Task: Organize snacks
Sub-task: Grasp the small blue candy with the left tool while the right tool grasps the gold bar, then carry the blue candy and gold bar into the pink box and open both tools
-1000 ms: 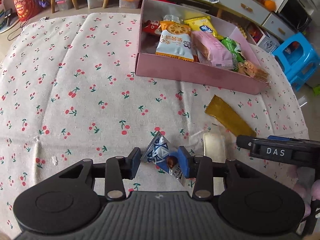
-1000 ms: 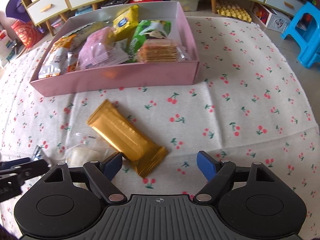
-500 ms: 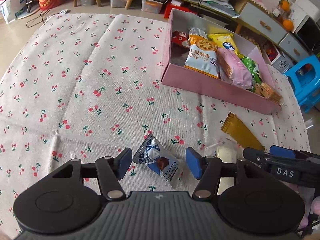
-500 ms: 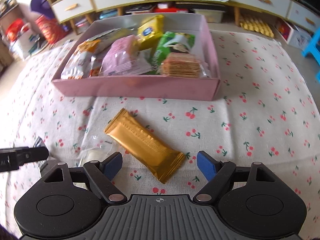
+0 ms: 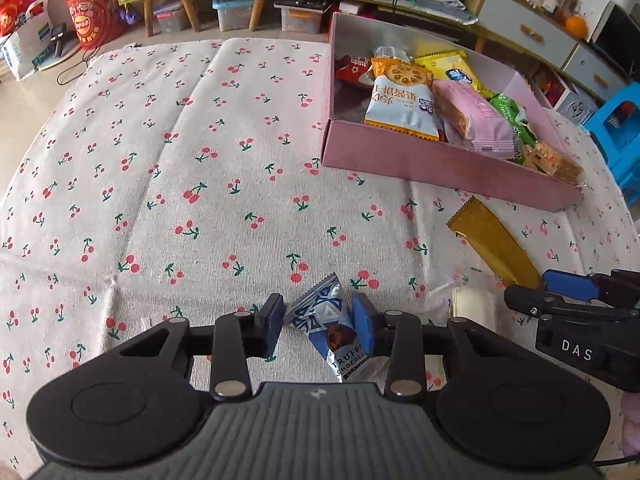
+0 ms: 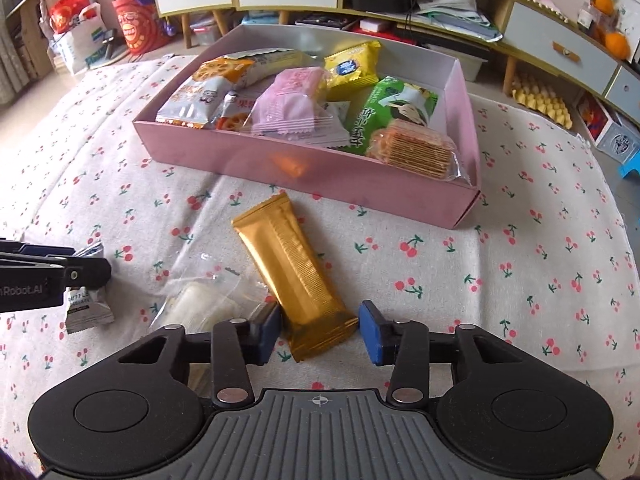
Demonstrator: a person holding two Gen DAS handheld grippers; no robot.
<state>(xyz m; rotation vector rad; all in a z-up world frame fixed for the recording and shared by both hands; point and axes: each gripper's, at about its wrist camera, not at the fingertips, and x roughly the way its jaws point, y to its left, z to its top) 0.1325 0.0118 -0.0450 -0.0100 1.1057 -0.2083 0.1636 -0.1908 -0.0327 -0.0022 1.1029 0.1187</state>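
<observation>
A pink box (image 5: 440,160) holds several snack packets; it also shows in the right wrist view (image 6: 304,160). My left gripper (image 5: 319,322) has its pads against a blue and white truffle chocolate packet (image 5: 324,316), which also shows in the right wrist view (image 6: 86,304). My right gripper (image 6: 319,326) is open, its fingers either side of the near end of a gold bar packet (image 6: 294,276) lying on the cloth; the bar also shows in the left wrist view (image 5: 492,244). A clear packet with a white sweet (image 6: 204,298) lies left of the bar.
The table has a cherry-print cloth (image 5: 180,184). Cabinets, storage bins and bags stand on the floor behind it. A blue stool (image 5: 620,128) stands to the right of the table.
My left gripper's fingers have closed in onto the chocolate packet. My right gripper has narrowed and moved forward around the gold bar's near end.
</observation>
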